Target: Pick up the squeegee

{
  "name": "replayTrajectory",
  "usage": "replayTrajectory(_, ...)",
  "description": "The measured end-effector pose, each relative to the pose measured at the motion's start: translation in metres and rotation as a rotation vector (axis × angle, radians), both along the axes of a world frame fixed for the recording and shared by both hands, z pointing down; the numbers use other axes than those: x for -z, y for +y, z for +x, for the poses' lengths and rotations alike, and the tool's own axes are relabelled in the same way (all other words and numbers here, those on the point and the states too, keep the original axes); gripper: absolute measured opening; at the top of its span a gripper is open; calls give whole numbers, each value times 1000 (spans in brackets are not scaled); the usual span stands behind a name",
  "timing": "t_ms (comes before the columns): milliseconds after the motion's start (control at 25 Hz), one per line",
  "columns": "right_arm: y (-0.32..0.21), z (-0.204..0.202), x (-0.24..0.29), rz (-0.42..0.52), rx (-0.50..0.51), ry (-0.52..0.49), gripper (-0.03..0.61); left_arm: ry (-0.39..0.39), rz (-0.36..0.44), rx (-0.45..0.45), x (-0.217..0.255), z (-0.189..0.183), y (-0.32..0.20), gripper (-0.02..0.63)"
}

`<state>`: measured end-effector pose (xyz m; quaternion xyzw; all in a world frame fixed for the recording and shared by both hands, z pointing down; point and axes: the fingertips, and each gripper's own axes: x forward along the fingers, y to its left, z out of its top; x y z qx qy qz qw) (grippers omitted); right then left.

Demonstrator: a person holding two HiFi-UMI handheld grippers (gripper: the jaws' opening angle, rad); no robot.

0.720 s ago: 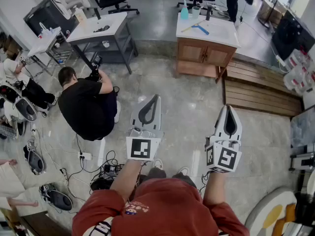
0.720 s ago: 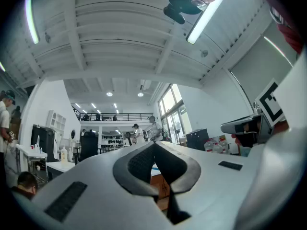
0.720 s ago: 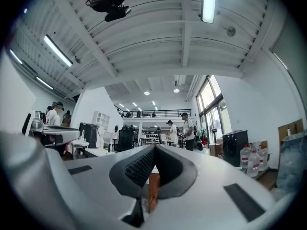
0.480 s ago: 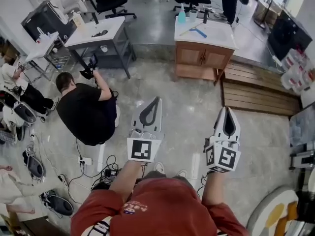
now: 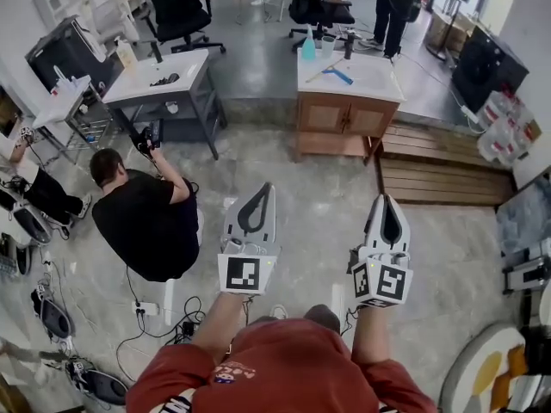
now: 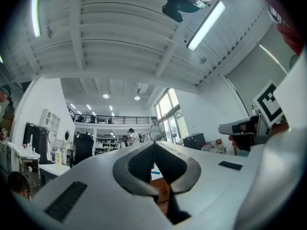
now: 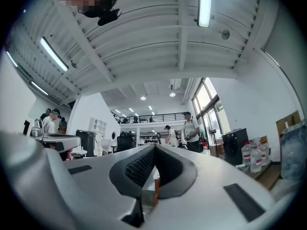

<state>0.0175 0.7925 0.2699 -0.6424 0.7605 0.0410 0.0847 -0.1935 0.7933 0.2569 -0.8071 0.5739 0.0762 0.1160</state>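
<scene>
The squeegee (image 5: 337, 75) has a blue head and lies on the white top of a wooden cabinet (image 5: 379, 80), far ahead across the floor. My left gripper (image 5: 269, 188) and right gripper (image 5: 385, 199) are held side by side in front of my body. Both point forward, well short of the cabinet. Each gripper's jaws meet at the tips with nothing between them, as the left gripper view (image 6: 154, 143) and the right gripper view (image 7: 154, 146) also show.
A teal bottle (image 5: 308, 48) and a cup (image 5: 327, 46) stand on the cabinet top. A person in black (image 5: 142, 218) crouches on the floor at the left, beside a grey table (image 5: 164, 76). A wooden platform (image 5: 439, 175) lies to the right. Cables (image 5: 164, 308) trail near my feet.
The cabinet and the crouching person have slid lower and to the left in the head view and look a little nearer. Both grippers keep their pose and stay shut.
</scene>
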Motion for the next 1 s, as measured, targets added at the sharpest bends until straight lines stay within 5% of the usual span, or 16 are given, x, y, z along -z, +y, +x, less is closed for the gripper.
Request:
replayTrajectory(200, -19, -21, 5, -5, 35, 29, 8, 16, -8, 2, -2, -18, -18, 17)
replayTrajectory(480, -78, 0, -6, -14, 5, -14, 8, 2, -25, 6, -13, -5, -81, 17)
replayTrajectory(1000, -298, 102, -17, -60, 11, -19, 8, -10, -63, 24, -18, 95, -301, 17)
